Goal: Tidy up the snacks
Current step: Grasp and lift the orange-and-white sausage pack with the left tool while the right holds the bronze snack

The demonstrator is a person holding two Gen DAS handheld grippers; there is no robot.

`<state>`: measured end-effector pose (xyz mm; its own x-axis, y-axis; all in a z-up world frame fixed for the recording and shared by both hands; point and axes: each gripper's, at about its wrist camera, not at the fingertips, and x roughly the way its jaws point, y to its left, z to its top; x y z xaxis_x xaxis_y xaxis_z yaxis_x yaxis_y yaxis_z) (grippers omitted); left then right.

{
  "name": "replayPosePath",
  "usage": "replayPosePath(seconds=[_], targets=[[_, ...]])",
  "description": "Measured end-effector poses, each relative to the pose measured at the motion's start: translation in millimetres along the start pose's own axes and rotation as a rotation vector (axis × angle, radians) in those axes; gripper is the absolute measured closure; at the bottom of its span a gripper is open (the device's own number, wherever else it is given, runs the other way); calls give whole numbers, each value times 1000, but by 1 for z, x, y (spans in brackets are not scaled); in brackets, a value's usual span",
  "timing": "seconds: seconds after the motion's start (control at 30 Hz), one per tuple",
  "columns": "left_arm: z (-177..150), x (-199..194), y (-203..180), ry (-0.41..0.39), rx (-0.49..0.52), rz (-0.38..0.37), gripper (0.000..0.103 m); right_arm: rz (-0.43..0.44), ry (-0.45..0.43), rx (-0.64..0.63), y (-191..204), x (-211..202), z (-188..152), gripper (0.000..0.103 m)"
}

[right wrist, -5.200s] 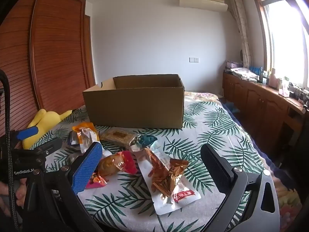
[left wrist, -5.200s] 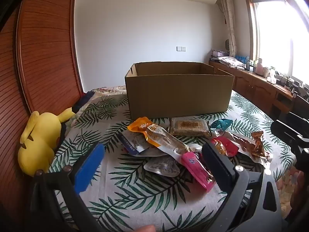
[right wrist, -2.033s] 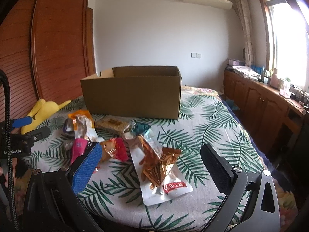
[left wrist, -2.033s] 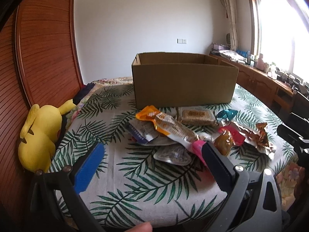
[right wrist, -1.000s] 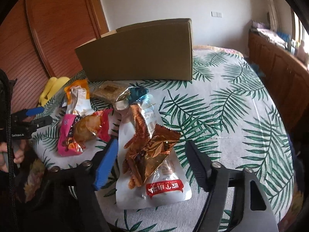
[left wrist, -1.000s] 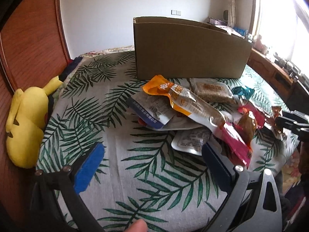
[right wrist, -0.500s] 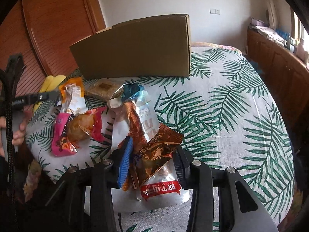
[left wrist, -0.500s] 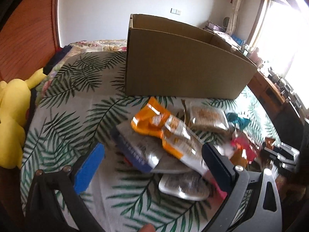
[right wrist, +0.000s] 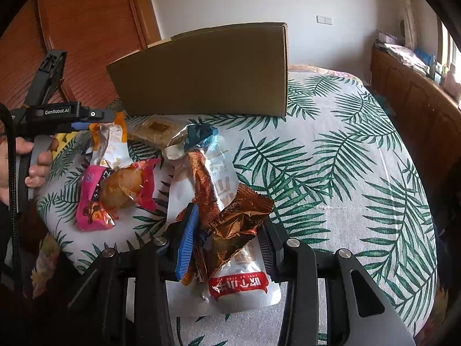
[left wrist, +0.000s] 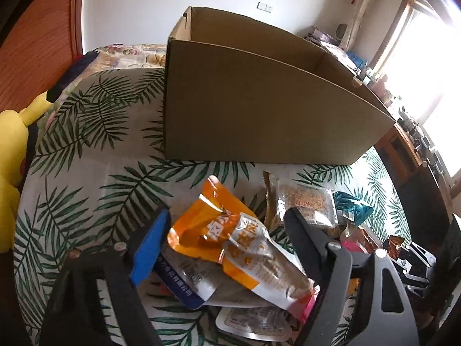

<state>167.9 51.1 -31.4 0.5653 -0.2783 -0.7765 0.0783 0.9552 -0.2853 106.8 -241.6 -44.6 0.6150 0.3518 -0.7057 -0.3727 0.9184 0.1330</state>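
Leaf-print cloth (right wrist: pixel 360 173) carries snacks before a cardboard box (left wrist: pixel 259 109). Right gripper (right wrist: pixel 224 239) clamps the copper packet (right wrist: pixel 239 219); left gripper (left wrist: pixel 227 239), jaws just closing, straddles the orange pouch (left wrist: pixel 219 230) unpressed, ready for boxing.

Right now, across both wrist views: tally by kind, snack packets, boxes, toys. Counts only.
snack packets: 9 (they overlap, so this is as far as I can tell them apart)
cardboard box: 1
yellow plush toy: 1
Total: 11
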Motion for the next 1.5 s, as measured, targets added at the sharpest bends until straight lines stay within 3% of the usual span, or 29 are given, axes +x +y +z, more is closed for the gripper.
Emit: replayPosePath(seconds=[0.2, 0.53, 0.6, 0.7, 0.73, 0.83, 0.93, 1.07, 1.5], targets=[[-6, 0, 0, 8, 1, 17, 22, 2, -1, -12, 3, 1, 0, 63], [-15, 7, -17, -9, 107, 89, 23, 17, 3, -19, 5, 2, -1, 63], [-14, 7, -20, -19, 129, 91, 29, 18, 4, -19, 5, 2, -1, 63], [-12, 4, -18, -44, 105, 62, 48, 18, 5, -20, 5, 2, -1, 64], [-11, 1, -15, -61, 91, 64, 65, 18, 6, -21, 5, 2, -1, 64], [-9, -5, -8, -62, 63, 4, 77, 15, 9, -28, 5, 2, -1, 64], [-9, -8, -5, -64, 54, -19, 79, 11, 13, -30, 5, 3, 0, 64], [-7, -15, -2, -87, 29, -62, 92, 9, 12, -27, 5, 3, 0, 65], [3, -49, -28, -180, 83, -129, 98, 0, -22, -49, 10, -9, 8, 73]])
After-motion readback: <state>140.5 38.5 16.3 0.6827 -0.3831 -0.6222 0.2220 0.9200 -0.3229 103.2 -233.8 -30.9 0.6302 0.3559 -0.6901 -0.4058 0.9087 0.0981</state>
